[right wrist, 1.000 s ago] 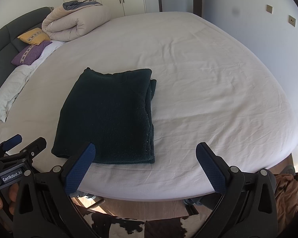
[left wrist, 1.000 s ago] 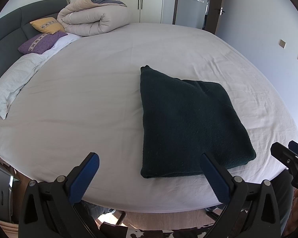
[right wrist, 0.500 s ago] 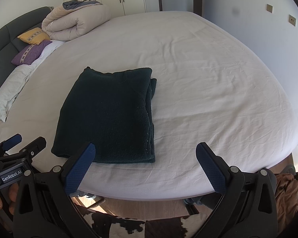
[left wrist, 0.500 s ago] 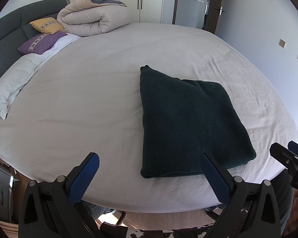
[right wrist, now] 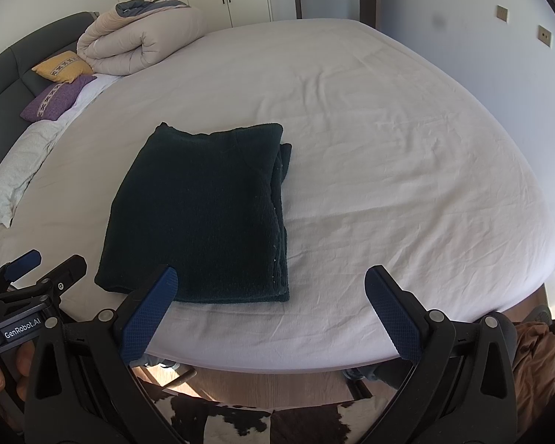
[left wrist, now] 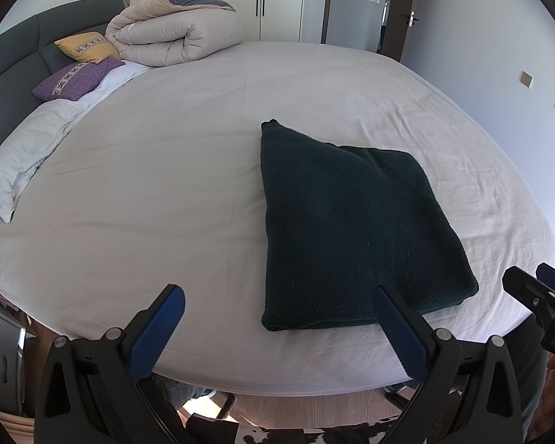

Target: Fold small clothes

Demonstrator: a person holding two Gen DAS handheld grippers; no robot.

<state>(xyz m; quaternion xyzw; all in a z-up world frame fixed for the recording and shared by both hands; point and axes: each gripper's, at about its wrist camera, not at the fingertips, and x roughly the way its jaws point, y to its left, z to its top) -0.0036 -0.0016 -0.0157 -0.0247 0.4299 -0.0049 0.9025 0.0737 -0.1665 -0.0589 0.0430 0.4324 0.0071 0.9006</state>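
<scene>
Readable text: "GenRobot.AI", printed white on the black body of the left tool [right wrist: 44, 266]. No other text is legible.

Right gripper [right wrist: 270, 305]: jaws spread wide, blue-padded, holding nothing, above the bed's near edge. Dark green folded garment [right wrist: 203, 218]: flat on the white bed sheet [right wrist: 388, 155], ahead of the left jaw, its near edge partly behind that pad. Left gripper [right wrist: 37, 270]: beyond the left jaw, apart from the garment.
</scene>
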